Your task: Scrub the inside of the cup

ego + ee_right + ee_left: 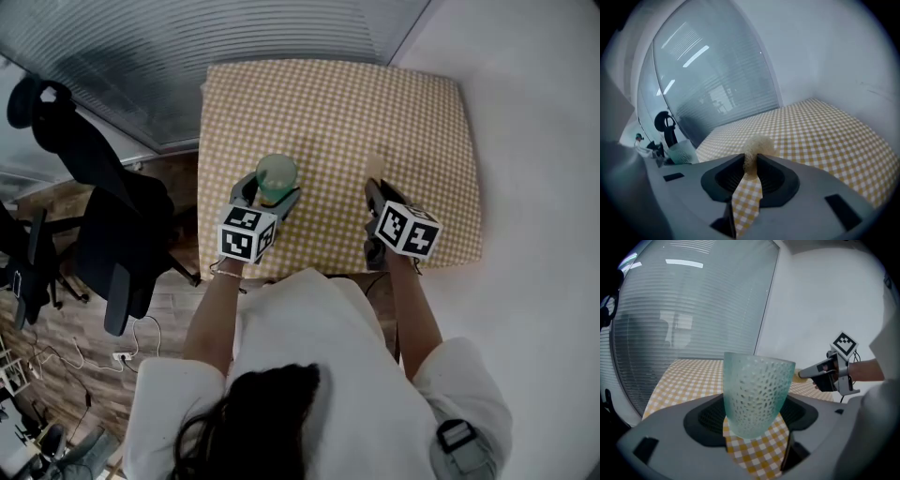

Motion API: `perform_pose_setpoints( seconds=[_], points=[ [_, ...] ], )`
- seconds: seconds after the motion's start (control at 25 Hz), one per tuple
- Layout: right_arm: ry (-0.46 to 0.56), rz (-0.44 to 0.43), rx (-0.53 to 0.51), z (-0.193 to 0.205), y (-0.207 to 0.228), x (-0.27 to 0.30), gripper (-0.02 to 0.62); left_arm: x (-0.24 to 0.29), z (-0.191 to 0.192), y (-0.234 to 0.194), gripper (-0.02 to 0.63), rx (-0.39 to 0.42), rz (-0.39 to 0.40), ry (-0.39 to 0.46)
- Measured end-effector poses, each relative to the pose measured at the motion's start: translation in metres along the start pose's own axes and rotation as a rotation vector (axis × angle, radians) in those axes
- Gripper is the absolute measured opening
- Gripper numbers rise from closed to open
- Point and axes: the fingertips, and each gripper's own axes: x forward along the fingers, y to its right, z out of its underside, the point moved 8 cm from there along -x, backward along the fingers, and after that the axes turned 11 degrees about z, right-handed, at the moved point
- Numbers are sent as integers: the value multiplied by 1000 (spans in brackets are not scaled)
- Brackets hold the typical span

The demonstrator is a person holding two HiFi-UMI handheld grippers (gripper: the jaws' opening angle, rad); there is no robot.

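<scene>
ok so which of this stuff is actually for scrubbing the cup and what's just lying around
For the job: pale green dimpled glass cup held in the left gripper; beige fuzzy scrub pad pinched in the right gripper.
Just around: yellow checked tablecloth; black office chair; loose cables on the floor.

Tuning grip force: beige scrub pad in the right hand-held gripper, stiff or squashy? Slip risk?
Probably squashy: the scrub pad is pinched thin in the right hand-held gripper and puffs out past its jaws. Likely very light, given its open fuzzy texture. Rough fibres should resist slipping, though scrubbing the cup might tug it loose.
</scene>
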Motion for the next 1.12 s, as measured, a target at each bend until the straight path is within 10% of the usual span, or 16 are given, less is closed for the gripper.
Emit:
perform_pose_setpoints(
  seconds=[0.4,1.12],
  points=[
    [-117,154,-269,34,17,19,108,-4,11,6,351,-34,-6,-10],
    [-75,18,-148,37,5,9,210,8,16,6,351,-29,-9,-37]
  ],
)
